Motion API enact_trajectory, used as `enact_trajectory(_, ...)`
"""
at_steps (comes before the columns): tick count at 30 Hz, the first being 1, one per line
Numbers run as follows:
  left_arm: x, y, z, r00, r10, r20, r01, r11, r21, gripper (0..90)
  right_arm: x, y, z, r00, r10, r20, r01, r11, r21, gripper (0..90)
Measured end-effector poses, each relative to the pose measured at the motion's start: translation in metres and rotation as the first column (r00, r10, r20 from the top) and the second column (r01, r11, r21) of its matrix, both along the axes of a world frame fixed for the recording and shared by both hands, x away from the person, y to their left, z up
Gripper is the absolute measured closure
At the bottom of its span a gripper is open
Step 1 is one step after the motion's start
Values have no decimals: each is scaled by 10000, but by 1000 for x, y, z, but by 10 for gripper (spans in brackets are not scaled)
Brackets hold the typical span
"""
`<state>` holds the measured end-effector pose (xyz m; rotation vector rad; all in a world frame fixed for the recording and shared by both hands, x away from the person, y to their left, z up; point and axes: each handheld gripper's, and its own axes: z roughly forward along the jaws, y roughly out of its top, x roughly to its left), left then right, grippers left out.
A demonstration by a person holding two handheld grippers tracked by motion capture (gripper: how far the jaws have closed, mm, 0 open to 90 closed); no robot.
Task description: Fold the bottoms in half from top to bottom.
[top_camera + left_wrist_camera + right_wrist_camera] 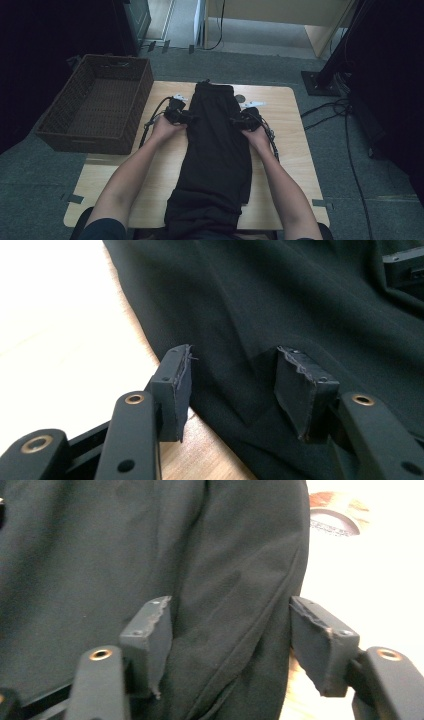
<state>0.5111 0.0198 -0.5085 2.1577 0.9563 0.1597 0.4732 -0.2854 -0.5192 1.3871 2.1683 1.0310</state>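
Along the middle of the tabletop [290, 150] lay a pair of black trousers [215, 150], already folded lengthwise into one narrow strip. Its long axis ran from the near edge to the far edge, with the waistband at the far edge and the leg ends hanging off the near edge toward the person.

The left tool [176, 116] sat at the strip's left side and the right tool [245, 121] at its right side, both about a third of the way in from the far edge. In the left gripper view the left tool [232, 385] stood open, its pads straddling the cloth's edge without pinching it. In the right gripper view the right tool [230, 640] was likewise open around the folded right edge, with a gap between pad and cloth.

The step in hand looked like gripping both sides for a crosswise fold. To do it well, each tool should probably catch every layer at the edge, at matching points, so the strip would lift evenly and stay square.

A brown wicker basket [95, 105] stood off the far left corner.
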Motion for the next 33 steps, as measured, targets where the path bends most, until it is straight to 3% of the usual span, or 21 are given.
enact_trajectory(2,-3,0,-1,9998,-204,-78,202,9995,-226,551,0,2,0,9999,-138,22,138,9999,-48,421)
enact_trajectory(6,-8,0,-5,9997,-246,-76,242,9980,-578,690,-4,10,3,9999,21,-154,-19,10000,73,643)
enact_trajectory(8,-10,-2,-5,9992,-338,-196,327,9978,-585,798,-4,14,4,9987,264,-443,-248,9991,355,754)
enact_trajectory(10,-9,-5,-1,9977,-411,-534,385,9980,-492,874,-3,17,6,9963,364,-773,-315,9975,627,809)
enact_trajectory(12,-7,-1,10,9998,-104,-162,85,9933,-1153,894,-2,22,12,9947,429,-935,-371,9973,634,826)
enact_trajectory(13,-5,0,18,10000,13,-41,-18,9923,-1237,896,0,23,16,9939,554,-951,-503,9972,552,829)
enact_trajectory(17,7,-1,53,9991,6,418,29,9965,-837,897,10,24,49,9957,704,-602,-652,9942,850,833)
enact_trajectory(21,19,7,94,9940,456,991,-324,9909,-1304,897,27,22,95,9985,516,185,-531,9940,956,833)
enact_trajectory(25,26,13,137,9787,670,1939,-425,9909,-1277,897,38,24,141,9940,525,961,-583,9966,584,832)
enact_trajectory(27,28,16,161,9616,943,2579,-551,9864,-1551,897,43,25,167,9867,523,1536,-600,9972,457,832)
enact_trajectory(30,27,20,184,9366,1175,3300,-551,9797,-1925,897,46,28,199,9659,391,2561,-493,9982,334,828)
enact_trajectory(31,26,20,185,9352,1121,3360,-494,9806,-1896,897,46,29,207,9574,325,2868,-421,9987,272,827)
enact_trajectory(33,23,20,180,9414,877,3258,-367,9865,-1596,896,46,30,208,9553,397,2929,-442,9990,88,825)
